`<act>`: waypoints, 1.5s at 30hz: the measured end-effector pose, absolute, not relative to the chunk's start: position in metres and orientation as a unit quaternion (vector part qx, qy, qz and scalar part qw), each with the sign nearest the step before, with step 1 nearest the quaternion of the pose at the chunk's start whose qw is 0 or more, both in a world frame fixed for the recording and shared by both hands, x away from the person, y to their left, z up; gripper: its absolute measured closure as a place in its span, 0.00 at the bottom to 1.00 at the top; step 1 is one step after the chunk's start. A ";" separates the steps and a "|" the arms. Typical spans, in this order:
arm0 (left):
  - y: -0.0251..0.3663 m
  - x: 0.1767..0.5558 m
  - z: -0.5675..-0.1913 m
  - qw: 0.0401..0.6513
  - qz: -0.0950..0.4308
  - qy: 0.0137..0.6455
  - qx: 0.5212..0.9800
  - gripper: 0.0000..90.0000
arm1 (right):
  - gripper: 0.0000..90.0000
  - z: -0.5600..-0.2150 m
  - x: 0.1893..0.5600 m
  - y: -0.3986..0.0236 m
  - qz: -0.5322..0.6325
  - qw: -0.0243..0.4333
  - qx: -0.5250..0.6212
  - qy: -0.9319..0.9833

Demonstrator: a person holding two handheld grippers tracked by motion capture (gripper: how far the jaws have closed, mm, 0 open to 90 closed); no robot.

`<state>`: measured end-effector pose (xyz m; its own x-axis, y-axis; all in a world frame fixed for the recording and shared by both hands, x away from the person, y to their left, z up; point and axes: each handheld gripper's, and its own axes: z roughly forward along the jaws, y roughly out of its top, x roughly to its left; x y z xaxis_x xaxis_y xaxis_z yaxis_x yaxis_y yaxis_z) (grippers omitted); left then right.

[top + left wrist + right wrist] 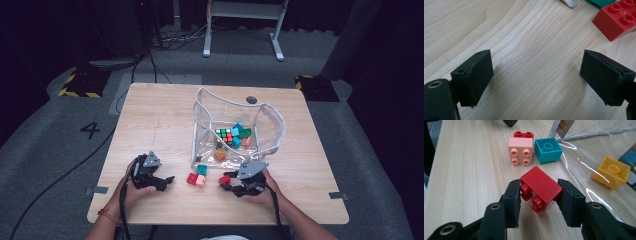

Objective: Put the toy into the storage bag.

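Overhead, the high view showed a wooden table point(160, 115) with a clear plastic bag point(272, 127) standing open on its far half, coloured blocks and a puzzle cube point(224, 135) lying inside it; just in front of the bag lay a teal block point(202, 169) beside a pink block point(200, 181) and a red brick point(191, 178); the left gripper point(167, 181) rested low over bare wood at the near left, well apart from the right gripper point(224, 181), which held a red block point(224, 179) at its tip, near the bag's front edge.

From the left gripper view, the two black jaws stood wide apart over bare wood with nothing between them; the red brick point(617, 21) lay beyond the right-hand jaw, apart from it; a green piece at the top edge was cut off, possibly another block.

From the right gripper view, the jaws were clamped on the red block point(540, 188), one pad on each side; it sat tilted, studs facing the camera, and whether it touched the wood could not be told; beyond it the pink block point(520, 150) stood against the red brick point(523, 134), the teal block point(548, 149) just beside them, hollow side up; a yellow block point(611, 171) lay inside the bag point(584, 167).
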<state>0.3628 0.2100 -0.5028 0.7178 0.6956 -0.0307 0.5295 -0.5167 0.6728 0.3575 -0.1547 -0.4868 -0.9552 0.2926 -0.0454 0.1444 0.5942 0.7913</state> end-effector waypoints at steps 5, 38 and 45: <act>0.210 0.363 -0.503 0.339 0.123 0.355 0.862 0.13 | 0.61 -0.482 0.353 -0.170 0.425 0.092 0.136 0.890; 0.210 0.363 -0.503 0.339 0.123 0.355 0.862 0.13 | 0.62 -0.458 0.364 -0.318 0.410 0.190 0.273 0.849; 0.210 0.363 -0.503 0.339 0.123 0.355 0.862 0.13 | 0.62 -0.437 0.376 -0.334 0.425 0.214 0.298 0.828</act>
